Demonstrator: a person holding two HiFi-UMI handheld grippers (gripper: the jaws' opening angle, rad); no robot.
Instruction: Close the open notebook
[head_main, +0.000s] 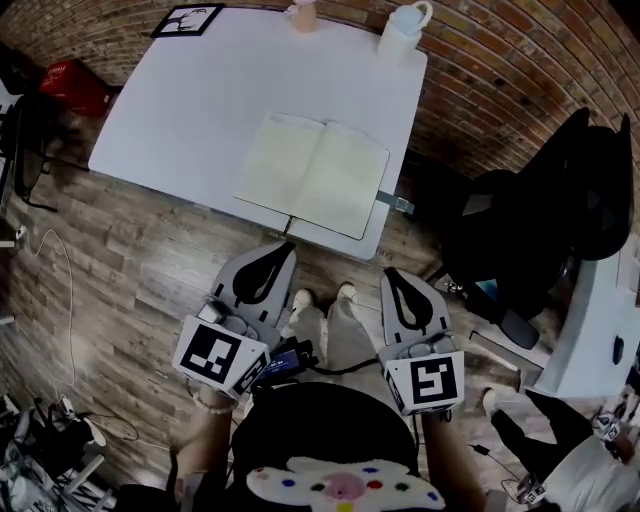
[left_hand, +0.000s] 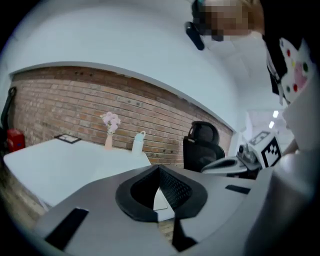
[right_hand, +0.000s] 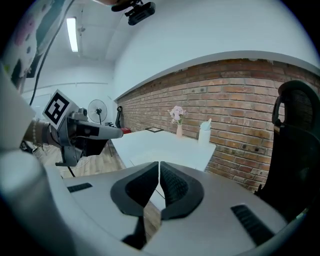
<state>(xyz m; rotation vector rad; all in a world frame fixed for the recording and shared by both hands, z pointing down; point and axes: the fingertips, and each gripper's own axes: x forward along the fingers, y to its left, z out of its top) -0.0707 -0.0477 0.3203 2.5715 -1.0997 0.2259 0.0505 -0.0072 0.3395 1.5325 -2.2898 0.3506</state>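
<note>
An open notebook (head_main: 313, 173) with blank cream pages lies flat on the white table (head_main: 200, 110), near its front right corner. My left gripper (head_main: 286, 247) hangs over the wooden floor just short of the table's front edge, its jaws shut with nothing between them. My right gripper (head_main: 390, 272) is beside it, a little farther back from the table, also shut and empty. In the left gripper view the left gripper (left_hand: 159, 169) points at the table. In the right gripper view the right gripper (right_hand: 159, 163) faces the table corner, with the left gripper (right_hand: 120, 132) at its left.
A white lidded bottle (head_main: 404, 29), a small pink vase (head_main: 301, 15) and a black framed picture (head_main: 187, 20) stand at the table's far edge. A black office chair (head_main: 540, 225) is to the right. A red object (head_main: 73, 87) and cables (head_main: 50, 300) lie on the floor at left.
</note>
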